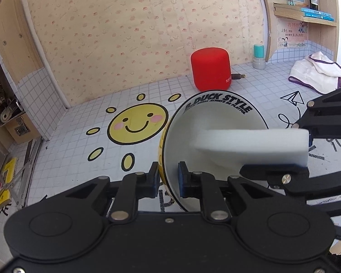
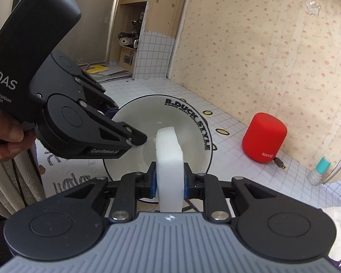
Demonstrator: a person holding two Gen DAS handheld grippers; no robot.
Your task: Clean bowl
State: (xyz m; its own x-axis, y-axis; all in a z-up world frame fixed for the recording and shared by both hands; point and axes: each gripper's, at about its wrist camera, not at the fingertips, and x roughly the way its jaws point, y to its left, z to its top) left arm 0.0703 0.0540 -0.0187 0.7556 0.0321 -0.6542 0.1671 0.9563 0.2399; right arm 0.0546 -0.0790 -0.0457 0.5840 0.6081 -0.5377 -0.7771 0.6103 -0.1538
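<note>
A white bowl [image 1: 218, 122] with a black rim and black lettering is held tilted above the tiled table. My left gripper [image 1: 169, 177] is shut on its rim, one finger inside and one outside. In the right wrist view the same bowl [image 2: 181, 113] opens toward the camera, and the left gripper [image 2: 125, 122] comes in from the left, gripping its near-left rim. My right gripper [image 2: 170, 183] is shut on a white sponge block [image 2: 169, 159], whose far end reaches into the bowl. From the left wrist the sponge [image 1: 257, 144] enters from the right.
A red cylindrical speaker [image 1: 211, 68] stands behind the bowl near the wallpapered wall, beside a small teal-capped bottle [image 1: 258, 56]. A white cloth [image 1: 316, 72] lies at the right. A sun sticker [image 1: 137, 126] marks the table top. A person's hand [image 2: 4, 136] holds the left gripper's handle.
</note>
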